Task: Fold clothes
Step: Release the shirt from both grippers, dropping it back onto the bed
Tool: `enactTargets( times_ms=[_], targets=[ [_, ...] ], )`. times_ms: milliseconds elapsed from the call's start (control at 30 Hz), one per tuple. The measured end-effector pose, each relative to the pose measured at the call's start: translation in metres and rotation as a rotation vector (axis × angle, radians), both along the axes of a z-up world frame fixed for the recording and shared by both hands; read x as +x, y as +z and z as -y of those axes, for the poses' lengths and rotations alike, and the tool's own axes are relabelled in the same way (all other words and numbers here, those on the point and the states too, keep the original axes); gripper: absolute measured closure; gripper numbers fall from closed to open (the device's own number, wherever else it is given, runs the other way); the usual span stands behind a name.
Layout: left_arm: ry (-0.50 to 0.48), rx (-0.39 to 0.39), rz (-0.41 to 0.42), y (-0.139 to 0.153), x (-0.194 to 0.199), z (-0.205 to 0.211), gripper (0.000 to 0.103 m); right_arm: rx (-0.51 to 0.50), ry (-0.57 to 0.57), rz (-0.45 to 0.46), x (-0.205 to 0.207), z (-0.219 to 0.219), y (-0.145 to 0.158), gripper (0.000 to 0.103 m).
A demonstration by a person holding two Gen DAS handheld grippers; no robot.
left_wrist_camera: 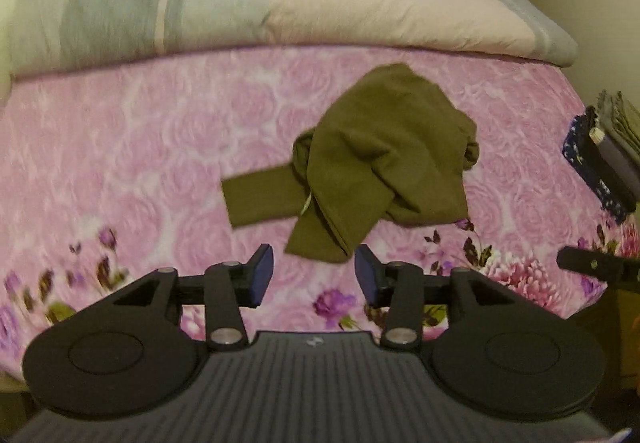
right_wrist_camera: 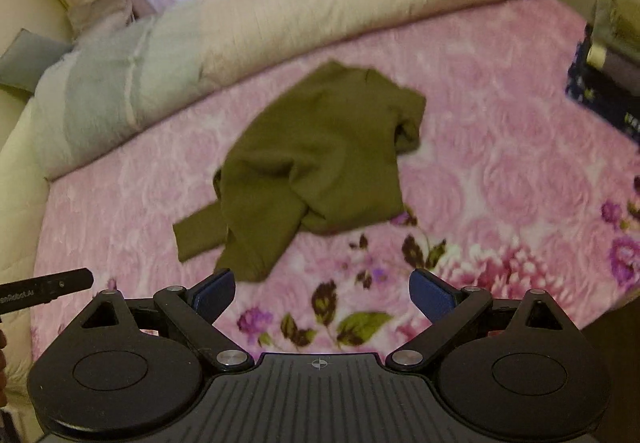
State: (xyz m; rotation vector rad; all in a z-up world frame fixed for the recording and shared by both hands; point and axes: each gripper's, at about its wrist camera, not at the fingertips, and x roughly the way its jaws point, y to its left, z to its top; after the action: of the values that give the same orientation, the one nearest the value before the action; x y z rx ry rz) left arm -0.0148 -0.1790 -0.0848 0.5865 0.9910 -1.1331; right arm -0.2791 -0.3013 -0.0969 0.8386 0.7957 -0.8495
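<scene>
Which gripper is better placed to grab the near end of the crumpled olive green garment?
Left, probably. The open left gripper points almost straight at the crumpled olive green garment's nearest end; the open right gripper has that end off by its left finger.

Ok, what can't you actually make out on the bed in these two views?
- Olive garment: bunched on itself in both views, so its type and underside stay hidden.
- Dark stack at the bed's right edge: cut off by the frame, blurred.
- Right hand-held gripper in the left wrist view: only a finger shows.
</scene>
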Motion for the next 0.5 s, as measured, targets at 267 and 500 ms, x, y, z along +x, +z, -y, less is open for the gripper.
enactTargets(
  times_ms=[267,500],
  targets=[
    [-0.027,0.018,0.028,0.009,-0.011,-0.059,0.058,-0.033,0.005,-0.046,0.008,-0.061,-0.001,0.006],
    [-0.068,0.022,0.043,0.014,-0.01,-0.098,0.058,-0.019,-0.051,-0.057,-0.001,-0.114,-0.007,0.006]
  ],
)
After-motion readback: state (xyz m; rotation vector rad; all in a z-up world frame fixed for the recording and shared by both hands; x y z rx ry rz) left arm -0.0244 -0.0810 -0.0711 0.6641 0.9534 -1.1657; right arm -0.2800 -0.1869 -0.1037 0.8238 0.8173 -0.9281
